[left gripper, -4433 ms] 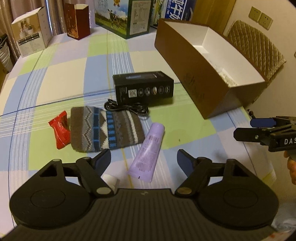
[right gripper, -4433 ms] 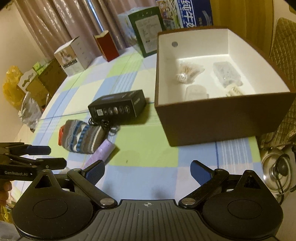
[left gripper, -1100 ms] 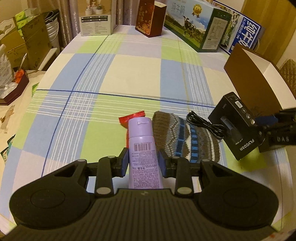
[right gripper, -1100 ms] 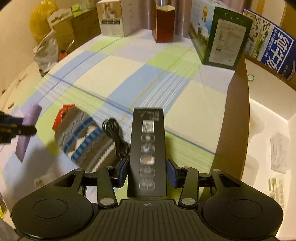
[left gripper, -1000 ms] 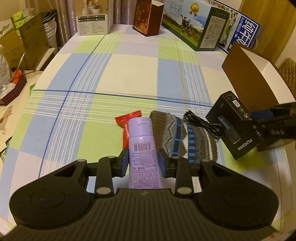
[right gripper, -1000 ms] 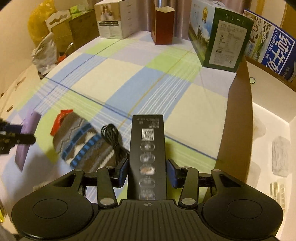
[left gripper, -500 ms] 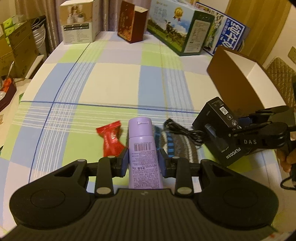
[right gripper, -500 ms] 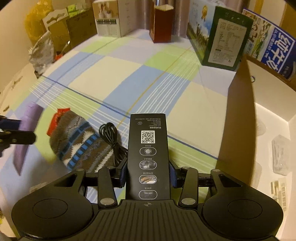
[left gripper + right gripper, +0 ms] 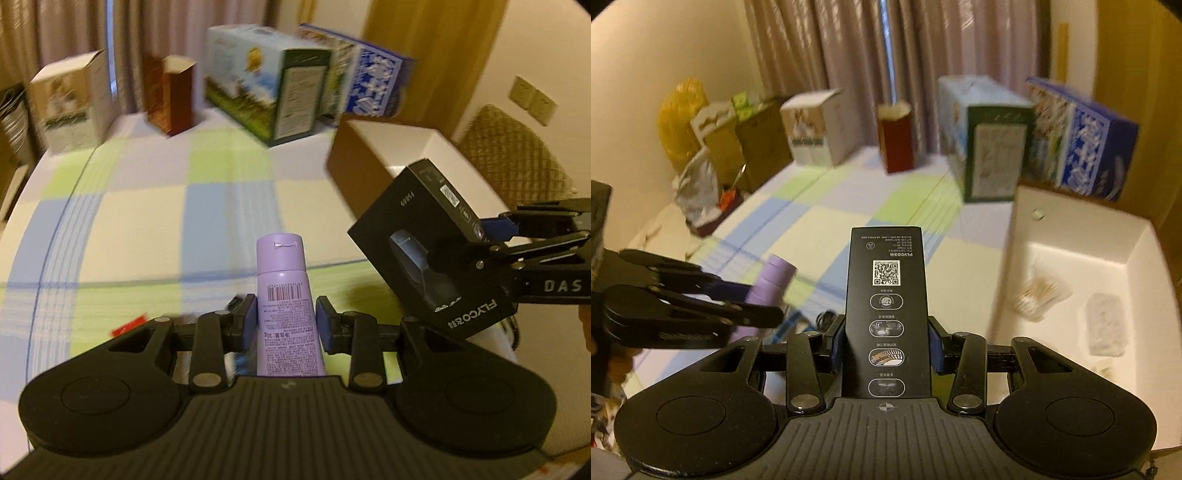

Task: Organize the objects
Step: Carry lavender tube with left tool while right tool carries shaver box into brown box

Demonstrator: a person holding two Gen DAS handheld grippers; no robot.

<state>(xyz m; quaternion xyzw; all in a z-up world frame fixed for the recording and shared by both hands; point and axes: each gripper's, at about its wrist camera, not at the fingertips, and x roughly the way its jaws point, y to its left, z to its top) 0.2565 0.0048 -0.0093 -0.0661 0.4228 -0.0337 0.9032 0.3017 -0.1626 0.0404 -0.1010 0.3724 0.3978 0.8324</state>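
Standing behind brown box, green carton, blue carton, curtains

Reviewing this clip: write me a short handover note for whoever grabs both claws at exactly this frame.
Left claw: shut on the purple tube, held off the table, cap pointing away.
Right claw: shut on the black FLYCO box, also lifted, just left of the brown cardboard box.
Done: both items are picked up. The brown cardboard box already holds a few small packets.
Left: neither held item is in the box yet; place the black FLYCO box, then the purple tube. A red wrapper and a black cable remain on the checked tablecloth; the blur hides anything else there.
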